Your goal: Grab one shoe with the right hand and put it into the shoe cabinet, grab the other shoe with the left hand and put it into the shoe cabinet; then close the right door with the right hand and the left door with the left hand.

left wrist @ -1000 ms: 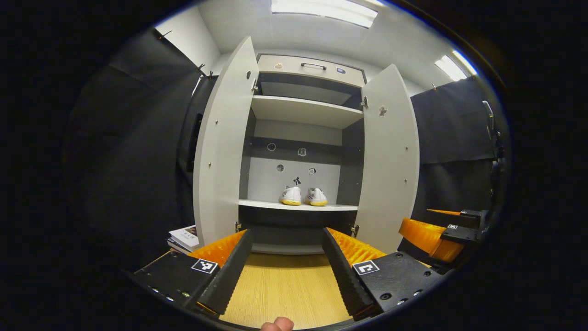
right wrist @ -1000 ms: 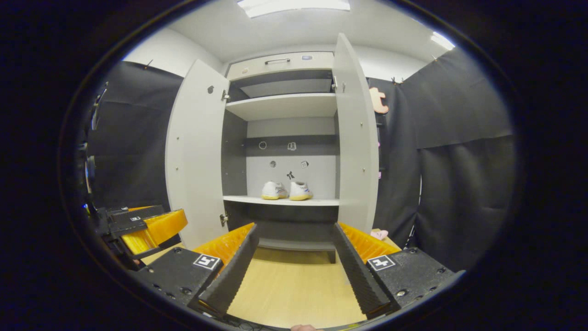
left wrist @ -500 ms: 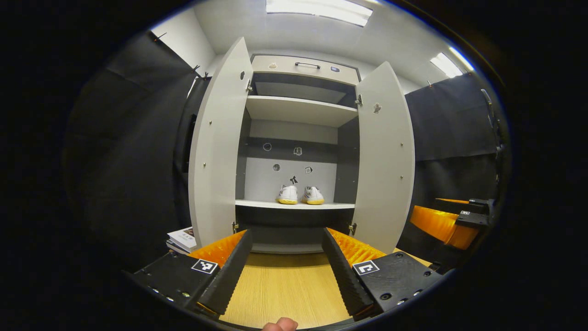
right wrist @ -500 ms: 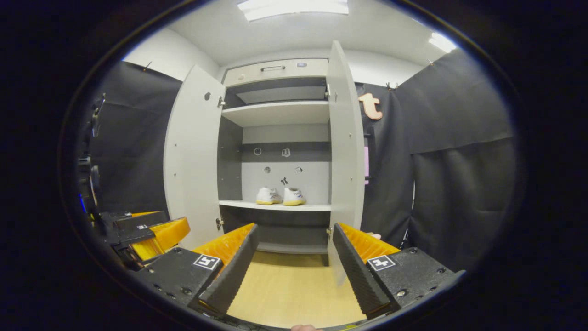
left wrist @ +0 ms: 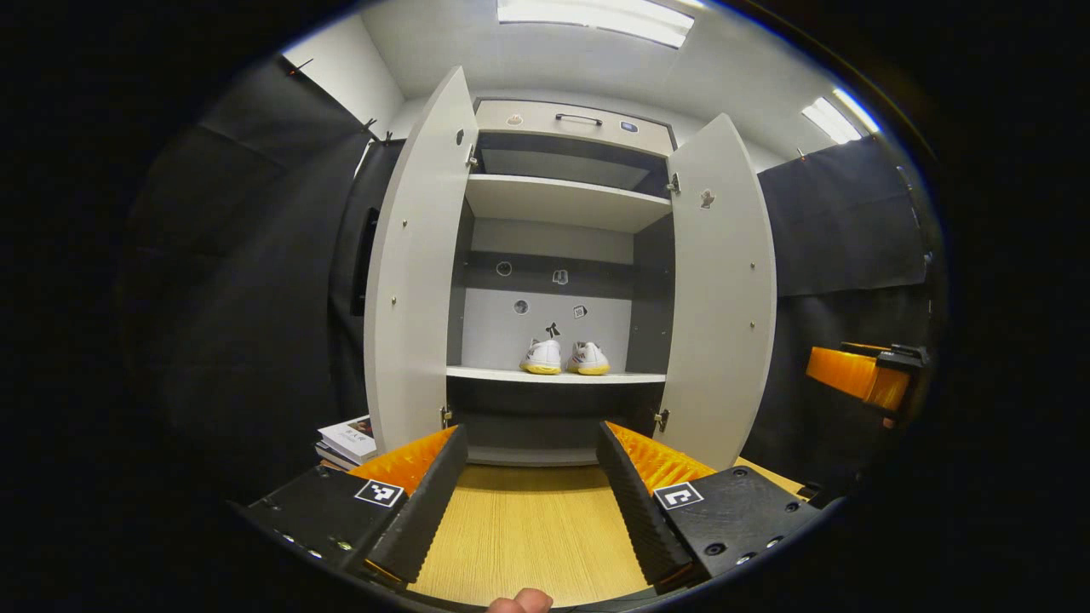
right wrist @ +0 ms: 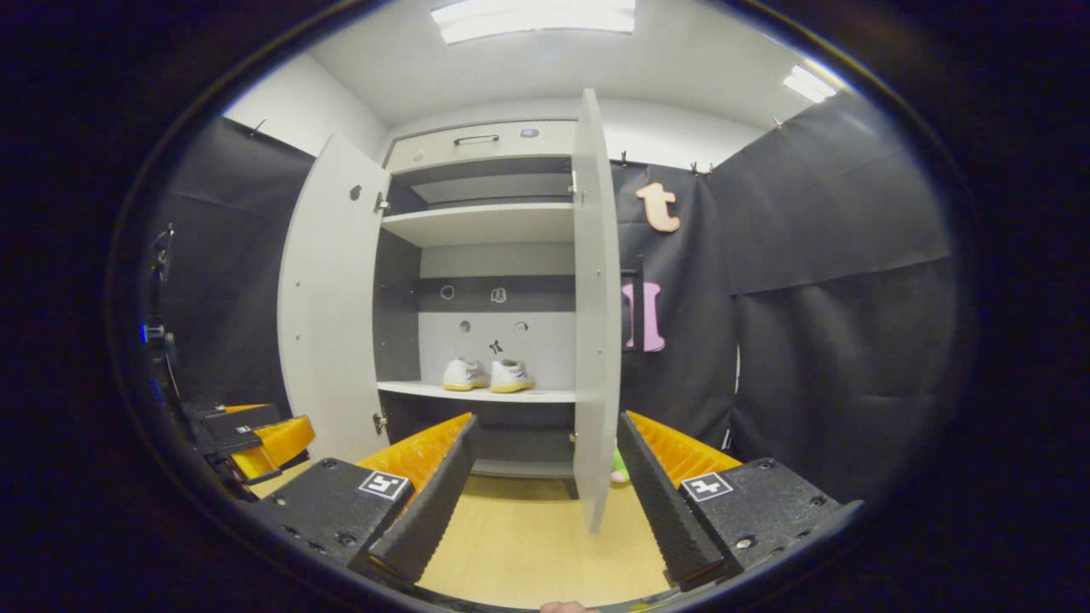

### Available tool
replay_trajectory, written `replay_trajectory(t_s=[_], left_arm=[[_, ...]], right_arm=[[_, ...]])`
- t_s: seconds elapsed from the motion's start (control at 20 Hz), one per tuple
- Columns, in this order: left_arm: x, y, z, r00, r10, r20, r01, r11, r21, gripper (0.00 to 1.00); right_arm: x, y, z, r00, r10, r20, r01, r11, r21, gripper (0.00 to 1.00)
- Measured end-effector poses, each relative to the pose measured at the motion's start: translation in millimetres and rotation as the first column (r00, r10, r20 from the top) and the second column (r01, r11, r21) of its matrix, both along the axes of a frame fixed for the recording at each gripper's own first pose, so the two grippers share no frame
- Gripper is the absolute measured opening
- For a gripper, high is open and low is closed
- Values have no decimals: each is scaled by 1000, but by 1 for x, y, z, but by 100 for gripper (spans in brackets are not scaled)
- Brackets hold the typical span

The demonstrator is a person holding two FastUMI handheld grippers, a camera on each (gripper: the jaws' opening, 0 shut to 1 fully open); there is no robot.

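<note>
Two white shoes with yellow soles [left wrist: 564, 358] stand side by side on the lower shelf of the grey shoe cabinet [left wrist: 562, 203]; they also appear in the right gripper view as the shoes [right wrist: 487, 375]. Both doors stand open: the left door [left wrist: 417, 281] and the right door [left wrist: 724, 289]. My left gripper [left wrist: 532, 502] is open and holds nothing, low in front of the cabinet. My right gripper [right wrist: 545, 502] is open too. The right door [right wrist: 596, 340] appears edge-on in its gap, close to its right finger. The left view catches the right gripper [left wrist: 860, 375] far right.
A light wooden surface [left wrist: 528, 536] runs from the grippers to the cabinet's foot. A stack of books [left wrist: 345, 441] lies left of the left door. A small green and pink object [right wrist: 619, 466] sits by the cabinet's right foot. A drawer with a handle [left wrist: 579, 119] tops the cabinet.
My right gripper has moved to the right, so the right door now stands edge-on between its fingers. The left gripper has barely shifted. Shoes and doors look unmoved.
</note>
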State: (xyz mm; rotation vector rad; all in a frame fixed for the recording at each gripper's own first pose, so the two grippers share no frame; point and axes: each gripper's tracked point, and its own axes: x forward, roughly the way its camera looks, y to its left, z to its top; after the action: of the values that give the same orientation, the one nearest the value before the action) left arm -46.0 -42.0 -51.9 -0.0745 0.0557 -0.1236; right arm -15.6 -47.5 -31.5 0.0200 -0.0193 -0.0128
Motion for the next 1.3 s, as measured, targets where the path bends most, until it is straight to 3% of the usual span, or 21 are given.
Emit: replay_trajectory(t_s=[0.15, 0.3, 0.45, 0.7, 0.85, 0.9, 1.2, 1.3], left_arm=[[0, 1, 2, 1000, -1, -1, 1, 1000, -1, 91], [0, 0, 2, 1000, -7, -1, 7, 1000, -3, 91], [0, 1, -1, 1000, -8, -6, 8, 1000, 9, 91], [1, 2, -8, 1000, -1, -19, 2, 999, 44, 91], [5, 3, -11, 1000, 5, -24, -4, 999, 47, 91], [7, 3, -13, 1000, 5, -30, -4, 999, 47, 91], [11, -3, -19, 999, -12, -48, 14, 999, 40, 91], [12, -7, -19, 999, -20, -46, 21, 999, 38, 91]], right_arm=[[14, -48, 10, 997, -76, 12, 76, 997, -7, 100], [52, -111, 17, 983, -185, 5, 185, 983, 4, 100], [93, -143, 13, 974, -224, -19, 224, 974, 14, 100], [142, -137, -11, 981, -176, -87, 186, 975, 123, 100], [154, -121, -16, 986, -150, -73, 157, 983, 93, 96], [154, -120, -14, 985, -159, -67, 164, 984, 70, 100], [155, -113, -11, 986, -156, -64, 159, 986, 40, 100], [157, -111, -11, 984, -168, -52, 170, 985, 33, 92]])
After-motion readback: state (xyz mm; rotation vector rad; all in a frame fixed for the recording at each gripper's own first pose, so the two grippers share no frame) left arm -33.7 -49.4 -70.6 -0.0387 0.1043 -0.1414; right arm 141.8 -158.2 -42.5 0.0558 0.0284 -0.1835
